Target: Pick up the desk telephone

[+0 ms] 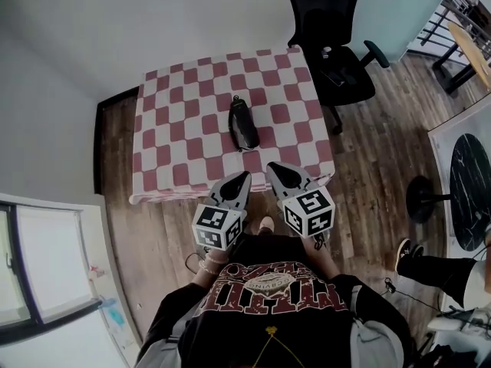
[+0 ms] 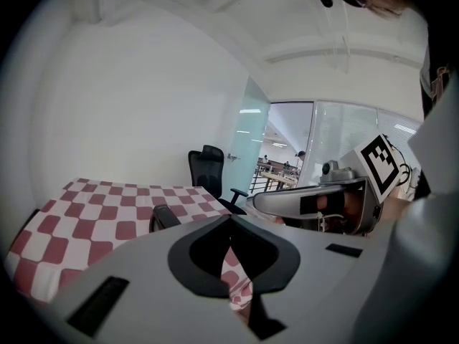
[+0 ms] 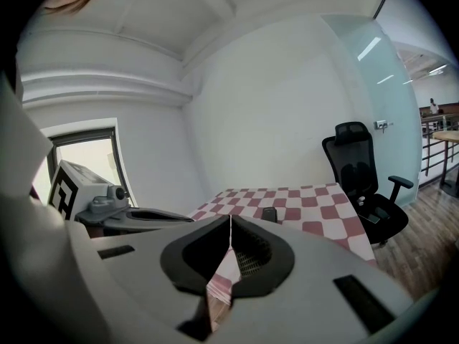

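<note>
Checked-cloth table (image 1: 176, 106) stands against the wall, with wood floor around it. A black office chair (image 1: 330, 29) sits off the table's far right corner.

The desk telephone (image 1: 243, 124) lies about mid-surface, a bit toward the near edge. It is a dark, elongated piece with its long axis running from far edge to near edge. Nothing else is on the cloth and nothing touches the telephone.

The left gripper (image 1: 244, 176) and right gripper (image 1: 275, 169) are side by side with their tips over the near edge of the table. Both point at the telephone and are tilted a little down. They are near the telephone but clearly apart from it.

Both grippers are clenched and empty. In each gripper view the jaw tips meet and only cloth shows through the slit below them.

Step, as a judgement: this is the approach stage. There is no reach-in and no grasp yet, so the task is barely begun.

The next move likely calls for:
- parting the jaws of at least one gripper before contact, since clenched tips would only push the telephone across the cloth;
- going forward and down over the near edge;
- lining the jaws across the narrow width of the telephone rather than along its length.

Which gripper is meant to take it cannot be told, as both sit about equally close. The loose cloth may bunch if the tips drag on it.
</note>
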A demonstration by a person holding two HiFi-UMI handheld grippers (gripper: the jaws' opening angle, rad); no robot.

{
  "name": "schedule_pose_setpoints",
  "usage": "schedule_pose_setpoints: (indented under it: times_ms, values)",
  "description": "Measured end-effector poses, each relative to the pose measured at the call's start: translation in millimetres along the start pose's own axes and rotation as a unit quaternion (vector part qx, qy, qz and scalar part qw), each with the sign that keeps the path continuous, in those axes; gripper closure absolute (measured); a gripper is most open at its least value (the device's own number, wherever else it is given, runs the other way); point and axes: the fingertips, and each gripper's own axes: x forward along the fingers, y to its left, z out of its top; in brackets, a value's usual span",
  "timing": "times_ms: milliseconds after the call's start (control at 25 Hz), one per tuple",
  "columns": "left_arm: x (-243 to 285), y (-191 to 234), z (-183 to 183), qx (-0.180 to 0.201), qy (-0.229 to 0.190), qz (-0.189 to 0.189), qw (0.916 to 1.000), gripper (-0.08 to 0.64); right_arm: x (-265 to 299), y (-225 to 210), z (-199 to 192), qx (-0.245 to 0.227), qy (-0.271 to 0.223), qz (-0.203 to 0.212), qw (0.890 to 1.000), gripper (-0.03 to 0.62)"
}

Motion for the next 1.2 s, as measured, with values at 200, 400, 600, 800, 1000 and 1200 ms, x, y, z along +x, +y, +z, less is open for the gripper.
schedule_pose_setpoints:
  times_ms: [200,400,600,800,1000,1200]
  values:
    - [6.0,15.1,8.4,0.003,0.006,-0.012,0.9999,0.56,17.2,-2.7,7.2,0.006,-0.001,-0.011,1.0,0.571]
    - [15.6,38.0,14.4,0.001,0.013,-0.024,0.9996,0.56,40.6,-6.9,14.5,0.014,-0.001,-0.022,1.0,0.571]
    - [23.9,64.6,21.9,0.002,0.021,-0.038,0.9991,0.56,67.2,-9.7,20.9,0.017,0.005,-0.037,0.999,0.571]
    - [31.5,93.5,28.7,0.005,0.027,-0.048,0.9985,0.56,95.2,-13.4,27.8,0.018,0.007,-0.051,0.999,0.571]
    - [39.9,124.3,34.2,0.009,0.032,-0.057,0.9978,0.56,127.9,-13.4,34.2,0.021,0.008,-0.057,0.998,0.571]
    - [46.8,147.4,35.0,0.008,0.038,-0.064,0.9972,0.56,151.2,-12.6,40.3,0.022,0.007,-0.061,0.998,0.571]
